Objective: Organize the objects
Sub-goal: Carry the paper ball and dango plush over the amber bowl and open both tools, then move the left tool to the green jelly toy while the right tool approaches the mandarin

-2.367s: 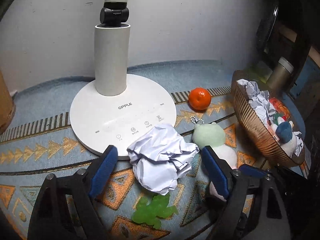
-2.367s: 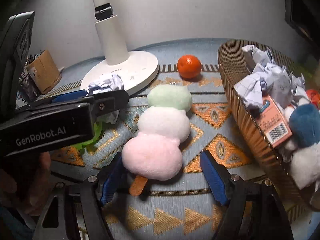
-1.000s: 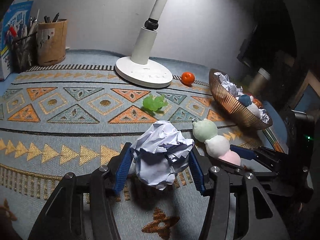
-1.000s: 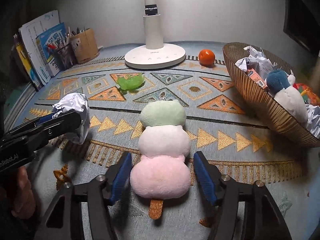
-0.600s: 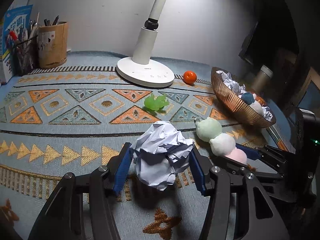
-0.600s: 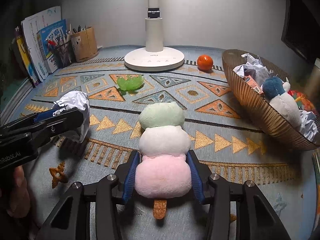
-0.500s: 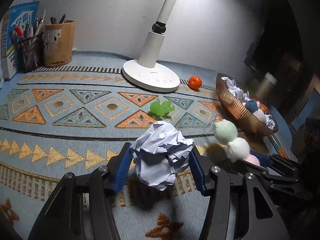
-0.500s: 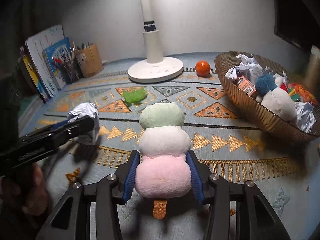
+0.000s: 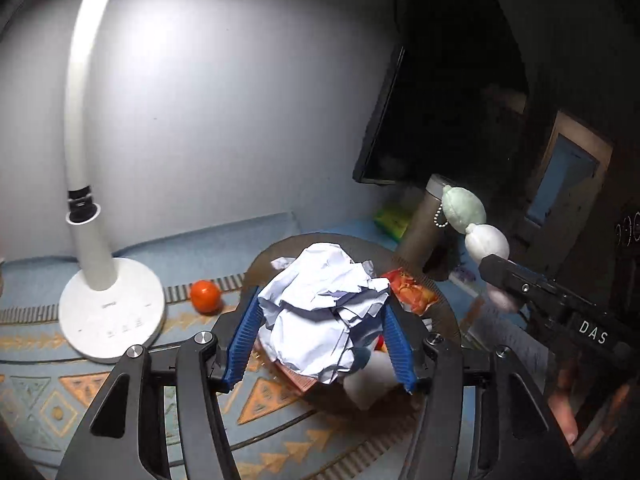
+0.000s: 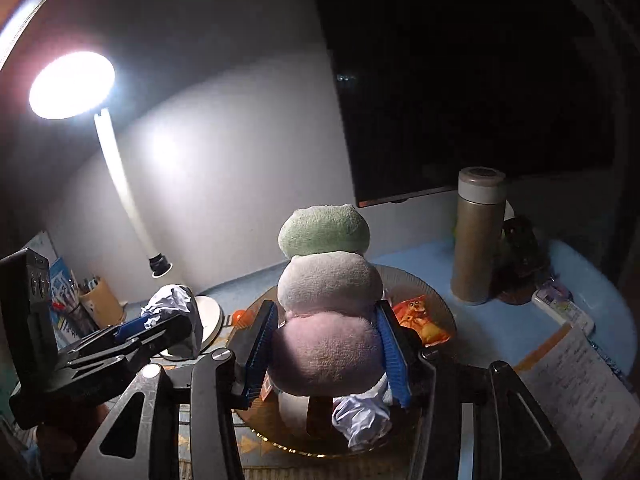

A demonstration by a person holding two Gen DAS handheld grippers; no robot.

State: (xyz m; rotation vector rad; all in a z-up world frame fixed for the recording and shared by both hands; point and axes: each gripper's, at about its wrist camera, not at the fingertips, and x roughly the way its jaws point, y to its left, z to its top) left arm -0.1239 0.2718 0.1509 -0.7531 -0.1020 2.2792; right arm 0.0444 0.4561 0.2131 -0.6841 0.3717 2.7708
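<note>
hovering over one basket — left gripper pinching one paper ball, right gripper pinching one three-ball plush

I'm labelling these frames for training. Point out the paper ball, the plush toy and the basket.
paper ball [image 9: 320, 312], left wrist view, middle of the crumpled wad
plush toy [image 10: 326, 344], right wrist view, pink bottom ball
basket [image 9: 448, 312], left wrist view, right rim

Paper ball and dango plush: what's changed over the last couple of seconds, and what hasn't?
Both were taken hold of and lifted off the patterned cloth. The left gripper now holds the crumpled paper ball over the woven basket; the right gripper holds the dango plush above it too. The orange and lamp stayed put.
</note>
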